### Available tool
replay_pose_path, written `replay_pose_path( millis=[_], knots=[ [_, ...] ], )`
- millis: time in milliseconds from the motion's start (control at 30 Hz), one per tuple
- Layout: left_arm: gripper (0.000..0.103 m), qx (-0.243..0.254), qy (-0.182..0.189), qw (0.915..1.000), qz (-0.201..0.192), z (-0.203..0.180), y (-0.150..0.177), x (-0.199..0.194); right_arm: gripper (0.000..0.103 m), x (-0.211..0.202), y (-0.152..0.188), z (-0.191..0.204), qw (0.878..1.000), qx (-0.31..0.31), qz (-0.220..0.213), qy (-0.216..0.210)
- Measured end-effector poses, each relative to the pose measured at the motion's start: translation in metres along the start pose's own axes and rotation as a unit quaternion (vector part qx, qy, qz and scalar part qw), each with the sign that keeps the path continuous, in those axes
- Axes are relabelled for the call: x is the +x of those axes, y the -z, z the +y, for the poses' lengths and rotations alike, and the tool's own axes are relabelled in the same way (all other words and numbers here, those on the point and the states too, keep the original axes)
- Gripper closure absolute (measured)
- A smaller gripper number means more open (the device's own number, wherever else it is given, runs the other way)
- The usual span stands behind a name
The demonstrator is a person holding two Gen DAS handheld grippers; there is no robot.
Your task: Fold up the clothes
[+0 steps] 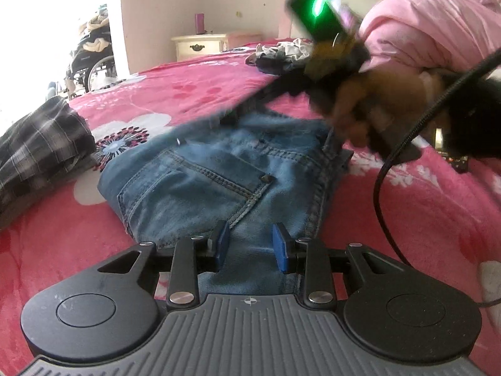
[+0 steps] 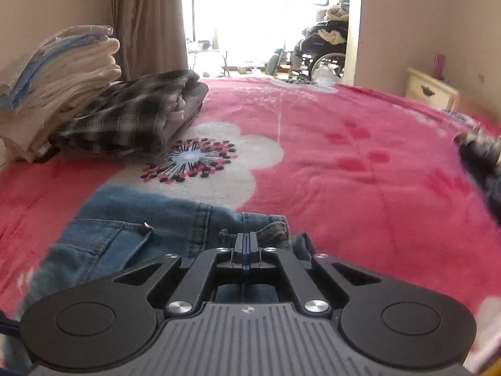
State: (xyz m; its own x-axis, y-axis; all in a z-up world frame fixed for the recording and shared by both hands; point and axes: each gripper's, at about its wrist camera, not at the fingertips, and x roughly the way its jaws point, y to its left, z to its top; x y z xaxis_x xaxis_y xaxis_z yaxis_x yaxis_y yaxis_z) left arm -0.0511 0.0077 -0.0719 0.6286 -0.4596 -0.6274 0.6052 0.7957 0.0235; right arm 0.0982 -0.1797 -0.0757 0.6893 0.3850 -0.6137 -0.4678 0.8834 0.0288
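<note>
On the bed [image 1: 407,235] your jeans [image 1: 200,185] lie flat, heavy and floppy denim best pinched at a thick seam or waistband, with your left gripper [image 1: 250,247] parted over them and your right gripper [image 2: 246,252] closed empty.

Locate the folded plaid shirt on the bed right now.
The plaid shirt lies at upper left in the right wrist view, against a stack of pale folded linens, beyond the jeans and the flower print.
</note>
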Motion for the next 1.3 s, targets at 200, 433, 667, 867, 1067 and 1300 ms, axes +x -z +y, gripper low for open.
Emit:
replay_pose_path(
  millis=[200, 433, 667, 867, 1067, 1300],
  knots=[
    [0.073, -0.001, 0.004, 1.0000, -0.003, 0.000, 0.003, -0.003, 0.101, -0.015, -0.025, 0.005, 1.000, 0.005, -0.013, -0.006],
    [0.073, -0.002, 0.005, 1.0000, -0.005, -0.002, 0.002, -0.002, 0.103, 0.027, -0.018, -0.009, 1.000, 0.006, 0.016, 0.020],
    [0.073, -0.003, 0.004, 1.0000, 0.002, -0.001, -0.004, -0.005, 0.103, 0.013, -0.021, -0.019, 0.999, 0.045, -0.006, 0.012],
    [0.072, -0.061, 0.002, 0.9980, -0.016, 0.024, -0.020, -0.024, 0.098, -0.028, -0.028, -0.032, 0.995, 0.080, -0.057, -0.019],
    [0.071, -0.120, -0.023, 0.9921, -0.027, 0.074, -0.050, -0.006, 0.098, -0.041, -0.027, -0.024, 0.995, 0.077, -0.044, -0.047],
    [0.069, -0.160, -0.075, 0.9830, 0.051, 0.095, -0.065, 0.064, 0.103, -0.011, -0.009, -0.019, 0.998, 0.053, 0.024, -0.002]
  ],
)
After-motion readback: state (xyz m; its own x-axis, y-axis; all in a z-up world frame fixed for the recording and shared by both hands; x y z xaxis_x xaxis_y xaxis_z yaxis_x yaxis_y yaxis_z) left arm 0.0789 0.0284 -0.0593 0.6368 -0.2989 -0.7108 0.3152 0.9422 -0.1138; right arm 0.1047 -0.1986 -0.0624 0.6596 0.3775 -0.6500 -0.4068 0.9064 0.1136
